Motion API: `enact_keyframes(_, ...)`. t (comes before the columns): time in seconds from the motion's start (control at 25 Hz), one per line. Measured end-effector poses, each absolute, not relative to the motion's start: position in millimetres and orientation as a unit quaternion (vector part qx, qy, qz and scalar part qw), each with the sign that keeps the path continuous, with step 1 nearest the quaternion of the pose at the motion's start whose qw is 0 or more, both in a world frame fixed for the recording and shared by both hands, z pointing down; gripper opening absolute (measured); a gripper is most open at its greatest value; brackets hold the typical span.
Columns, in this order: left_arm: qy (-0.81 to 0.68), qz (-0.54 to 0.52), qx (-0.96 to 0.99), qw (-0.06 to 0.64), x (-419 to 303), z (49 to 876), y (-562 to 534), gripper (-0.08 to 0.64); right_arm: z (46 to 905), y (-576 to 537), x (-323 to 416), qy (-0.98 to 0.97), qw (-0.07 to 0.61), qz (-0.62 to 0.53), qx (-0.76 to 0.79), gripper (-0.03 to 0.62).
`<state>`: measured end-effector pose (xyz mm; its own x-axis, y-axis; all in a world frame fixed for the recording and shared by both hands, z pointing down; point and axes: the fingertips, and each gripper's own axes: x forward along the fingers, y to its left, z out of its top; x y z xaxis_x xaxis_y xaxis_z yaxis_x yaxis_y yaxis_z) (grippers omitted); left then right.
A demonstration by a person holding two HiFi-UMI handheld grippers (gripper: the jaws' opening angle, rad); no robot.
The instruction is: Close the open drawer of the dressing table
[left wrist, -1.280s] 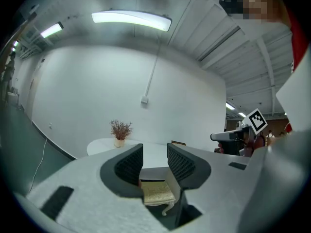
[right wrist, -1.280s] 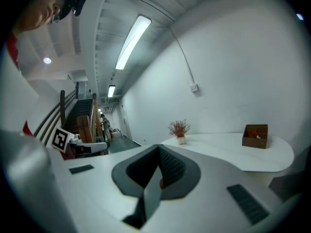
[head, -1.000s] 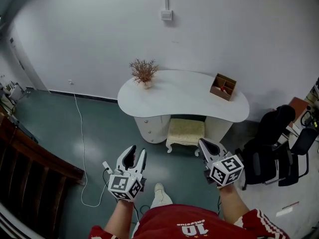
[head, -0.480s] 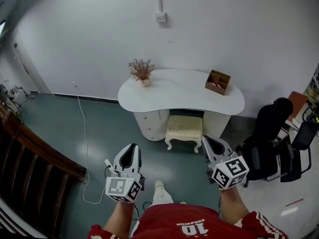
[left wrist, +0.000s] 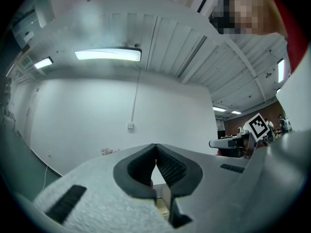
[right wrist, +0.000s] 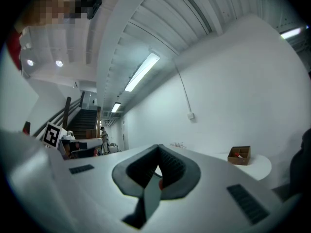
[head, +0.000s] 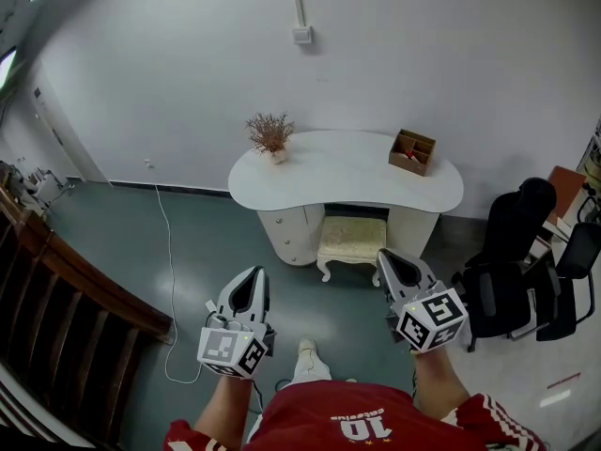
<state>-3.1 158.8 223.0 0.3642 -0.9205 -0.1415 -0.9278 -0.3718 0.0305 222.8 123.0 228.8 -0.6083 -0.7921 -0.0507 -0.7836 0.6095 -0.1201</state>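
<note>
The white dressing table (head: 347,178) is being seen against the white wall, well apart from both grippers, across the green floor (head: 122,233). A dried plant (head: 270,134) in a small pot and a wooden organizer box (head: 413,151) are being carried at the left and right ends of its surface. A cream cushioned stool (head: 351,242) is being kept tucked in the knee gap, just beside the drawer pedestal (head: 289,233). Black office chairs (head: 521,261) are being seen at the right, and a white cable (head: 170,280) is being trailed over the floor near a dark wooden banister (head: 56,289). The drawer fronts are being shown too small for an open one to be made out. The fingers of the left gripper (head: 252,275) (left wrist: 156,145) have just been closing and are being held together, empty. The fingers of the right gripper (head: 385,257) (right wrist: 158,147) are likewise being held tip to tip.
</note>
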Motion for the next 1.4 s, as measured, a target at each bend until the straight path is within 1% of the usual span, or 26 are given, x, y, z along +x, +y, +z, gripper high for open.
enact_keyframes(0.36,0.560,0.070,-0.825,0.033,8.6,214.8,170.5,-0.002,224.4,130.9,228.0,0.896,0.057,-0.036,-0.439,0.004)
enact_keyframes(0.64,0.555,0.066,-0.829,0.029,12.0,224.1,166.4,-0.002,231.1,132.5,216.8,0.900,0.062,-0.039,-0.430,0.004)
enact_keyframes(1.4,0.568,0.076,-0.820,0.019,-1.3,235.2,168.0,-0.002,239.3,128.2,211.2,0.896,0.039,-0.026,-0.442,0.003)
